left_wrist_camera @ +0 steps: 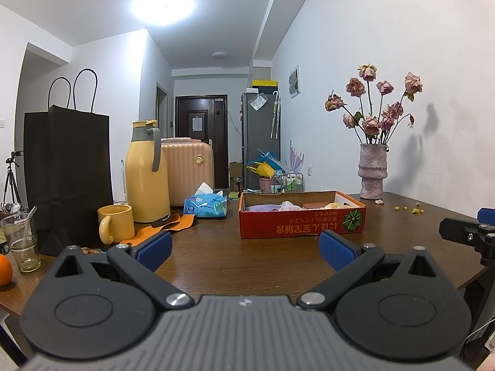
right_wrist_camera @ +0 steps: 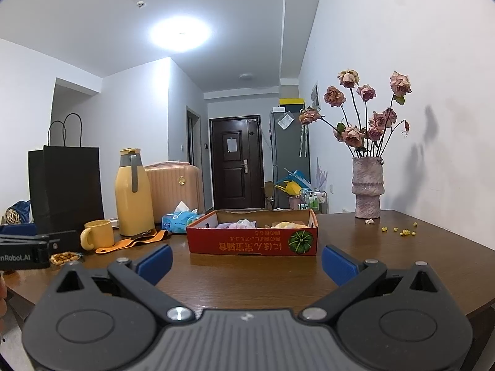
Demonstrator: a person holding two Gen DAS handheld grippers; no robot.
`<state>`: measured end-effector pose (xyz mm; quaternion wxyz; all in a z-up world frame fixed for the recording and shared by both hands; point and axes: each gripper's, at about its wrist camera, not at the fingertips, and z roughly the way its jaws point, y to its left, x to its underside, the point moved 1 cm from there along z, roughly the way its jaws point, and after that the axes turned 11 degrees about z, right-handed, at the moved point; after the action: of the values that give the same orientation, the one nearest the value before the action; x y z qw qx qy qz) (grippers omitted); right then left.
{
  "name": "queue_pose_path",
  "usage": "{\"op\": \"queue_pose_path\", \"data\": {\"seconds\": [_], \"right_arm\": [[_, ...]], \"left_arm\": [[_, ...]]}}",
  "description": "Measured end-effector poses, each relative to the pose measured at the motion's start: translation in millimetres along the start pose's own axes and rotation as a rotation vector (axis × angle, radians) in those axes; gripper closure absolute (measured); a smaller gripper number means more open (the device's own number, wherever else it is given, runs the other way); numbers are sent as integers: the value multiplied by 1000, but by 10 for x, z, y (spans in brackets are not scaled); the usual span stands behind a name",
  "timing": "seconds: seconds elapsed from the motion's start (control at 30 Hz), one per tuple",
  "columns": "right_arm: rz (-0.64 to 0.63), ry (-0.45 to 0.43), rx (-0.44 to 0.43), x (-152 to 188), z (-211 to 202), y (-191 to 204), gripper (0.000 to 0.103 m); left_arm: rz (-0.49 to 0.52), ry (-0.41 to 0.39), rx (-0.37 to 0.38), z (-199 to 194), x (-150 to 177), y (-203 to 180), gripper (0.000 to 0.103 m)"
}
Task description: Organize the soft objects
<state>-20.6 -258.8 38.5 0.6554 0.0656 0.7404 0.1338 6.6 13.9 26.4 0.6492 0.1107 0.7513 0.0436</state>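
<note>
A shallow red cardboard box (left_wrist_camera: 301,224) (right_wrist_camera: 252,241) sits mid-table and holds several soft items: a lilac one (left_wrist_camera: 263,207) (right_wrist_camera: 227,225), a pale bundle (left_wrist_camera: 289,205) (right_wrist_camera: 246,224), a brown block (left_wrist_camera: 315,205) and a yellow lump (left_wrist_camera: 335,205) (right_wrist_camera: 284,225). My left gripper (left_wrist_camera: 246,252) hovers open over bare wood in front of the box, holding nothing. My right gripper (right_wrist_camera: 247,264) is likewise open and empty, just short of the box. The right gripper's side shows at the edge of the left wrist view (left_wrist_camera: 467,236), and the left gripper's side in the right wrist view (right_wrist_camera: 34,245).
On the brown table (left_wrist_camera: 216,247) (right_wrist_camera: 386,256) stand a black paper bag (left_wrist_camera: 66,173), yellow flask (left_wrist_camera: 147,170), yellow mug (left_wrist_camera: 114,222), orange strap (left_wrist_camera: 164,225), blue tissue pack (left_wrist_camera: 205,205), a glass (left_wrist_camera: 21,241), an orange (left_wrist_camera: 4,269), and a vase of dried roses (left_wrist_camera: 372,171) (right_wrist_camera: 368,191). Yellow crumbs (right_wrist_camera: 402,232) lie at right.
</note>
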Motion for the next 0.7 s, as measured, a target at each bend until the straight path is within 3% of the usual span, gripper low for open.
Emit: {"op": "queue_pose_path", "data": {"seconds": [0.7], "right_arm": [[-7, 3, -1, 23, 0, 5, 0]], "left_arm": [[20, -20, -14, -34, 11, -12, 0]]}}
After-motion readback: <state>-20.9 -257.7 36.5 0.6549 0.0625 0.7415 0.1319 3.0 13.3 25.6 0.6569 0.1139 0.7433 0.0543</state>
